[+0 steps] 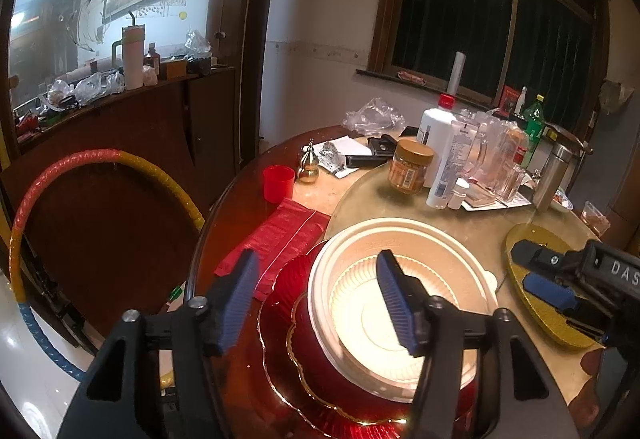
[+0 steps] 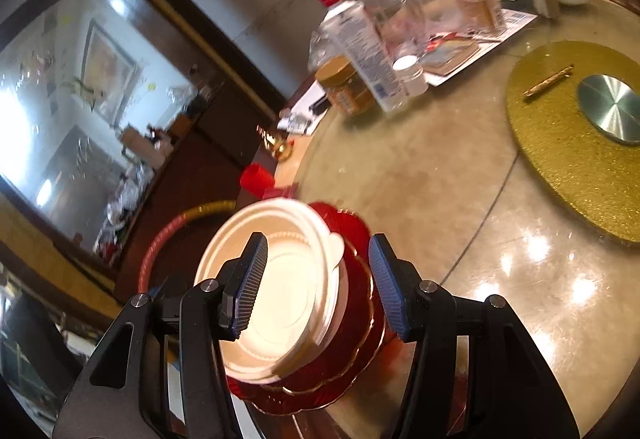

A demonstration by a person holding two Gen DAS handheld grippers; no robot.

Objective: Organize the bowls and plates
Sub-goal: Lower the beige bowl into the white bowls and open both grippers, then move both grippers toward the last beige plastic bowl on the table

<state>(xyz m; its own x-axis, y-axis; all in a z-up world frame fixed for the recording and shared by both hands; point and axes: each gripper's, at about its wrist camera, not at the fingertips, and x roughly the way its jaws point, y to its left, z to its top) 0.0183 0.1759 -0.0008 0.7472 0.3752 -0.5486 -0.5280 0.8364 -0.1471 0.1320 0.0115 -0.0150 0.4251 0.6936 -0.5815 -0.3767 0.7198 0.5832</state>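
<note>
A white bowl sits nested in a red bowl with a gold scalloped rim. Both rest on a red plate at the near edge of the round table. My left gripper is open, its fingers straddling the white bowl's left rim without pressing on it. My right gripper is open too, one finger over the white bowl and the other outside the red bowl. In the left wrist view the right gripper reaches in from the right. Neither holds anything.
A gold round mat with a metal disc lies on the glass turntable. Bottles and jars crowd the far side. A red cup and red bag lie left. A hoop leans beyond the table edge.
</note>
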